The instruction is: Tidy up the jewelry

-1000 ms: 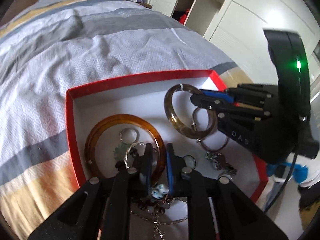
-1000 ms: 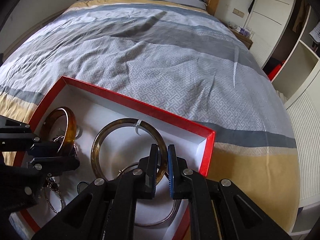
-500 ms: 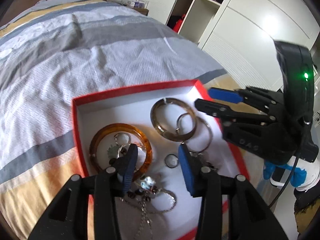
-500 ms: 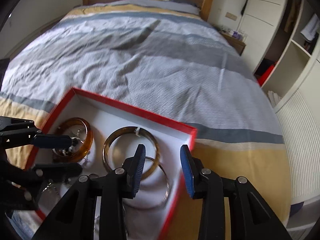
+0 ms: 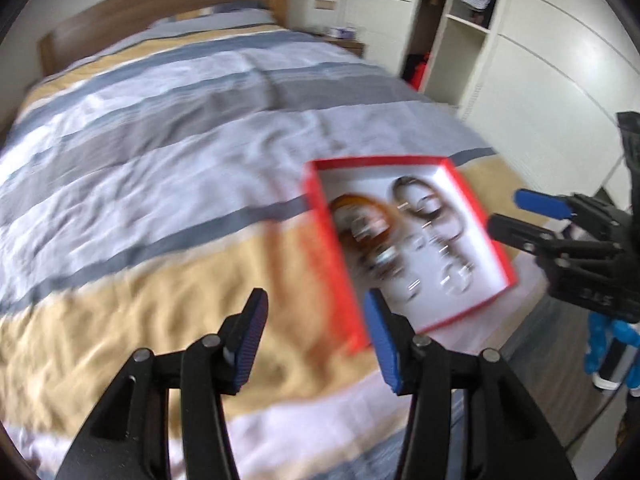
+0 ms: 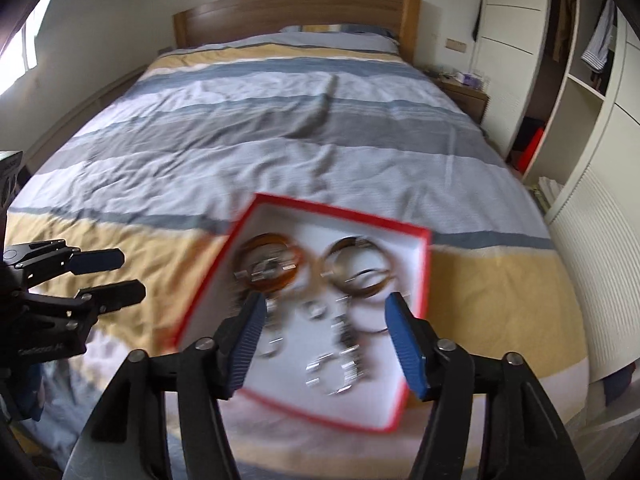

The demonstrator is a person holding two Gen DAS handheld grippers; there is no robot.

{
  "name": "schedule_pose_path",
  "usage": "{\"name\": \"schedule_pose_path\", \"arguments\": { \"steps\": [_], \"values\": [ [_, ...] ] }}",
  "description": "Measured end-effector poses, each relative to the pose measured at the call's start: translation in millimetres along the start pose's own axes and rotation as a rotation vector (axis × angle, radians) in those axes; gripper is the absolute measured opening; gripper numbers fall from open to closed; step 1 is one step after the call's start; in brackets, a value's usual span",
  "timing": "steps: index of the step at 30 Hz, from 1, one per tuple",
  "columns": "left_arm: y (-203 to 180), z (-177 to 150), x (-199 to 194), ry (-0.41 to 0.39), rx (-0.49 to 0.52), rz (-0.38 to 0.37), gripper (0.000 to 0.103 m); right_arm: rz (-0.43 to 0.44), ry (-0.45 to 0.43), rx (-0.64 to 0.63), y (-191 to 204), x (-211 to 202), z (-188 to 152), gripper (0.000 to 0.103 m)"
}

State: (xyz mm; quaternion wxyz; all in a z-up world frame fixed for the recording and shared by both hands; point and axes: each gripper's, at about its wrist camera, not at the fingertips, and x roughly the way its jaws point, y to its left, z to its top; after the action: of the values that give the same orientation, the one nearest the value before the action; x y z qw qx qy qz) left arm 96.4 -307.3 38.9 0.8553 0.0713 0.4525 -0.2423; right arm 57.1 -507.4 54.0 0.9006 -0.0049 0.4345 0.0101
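My left gripper [image 5: 316,336] and right gripper [image 6: 322,340] both hang spread wide, holding nothing. The red jewelry box [image 6: 424,264] sits mid-frame on the striped bed [image 6: 280,136].

Both views are lit by soft, even daylight; in the right wrist view a bright window [image 6: 16,44] is seen at the upper left edge. Strong motion blur is shown over the red box [image 5: 472,200] and the striped bedspread [image 6: 280,136], so the jewelry is smeared into streaks. Fisheye curvature is marked at the edges, where dark vignetting is seen. The white wardrobe doors [image 5: 560,64] are mildly overexposed.
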Motion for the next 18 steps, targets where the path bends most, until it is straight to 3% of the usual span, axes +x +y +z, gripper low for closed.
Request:
{"name": "schedule_pose_path", "arguments": {
  "steps": [7, 18],
  "values": [
    [51, -54, -48, -0.026, -0.069, 0.129, 0.053, 0.060, -0.007, -0.018, 71, -20, -22, 0.077],
    [100, -118, -115, -0.110, -0.183, 0.271, 0.053, 0.036, -0.071, 0.033, 141, -54, -61, 0.093]
  ]
}}
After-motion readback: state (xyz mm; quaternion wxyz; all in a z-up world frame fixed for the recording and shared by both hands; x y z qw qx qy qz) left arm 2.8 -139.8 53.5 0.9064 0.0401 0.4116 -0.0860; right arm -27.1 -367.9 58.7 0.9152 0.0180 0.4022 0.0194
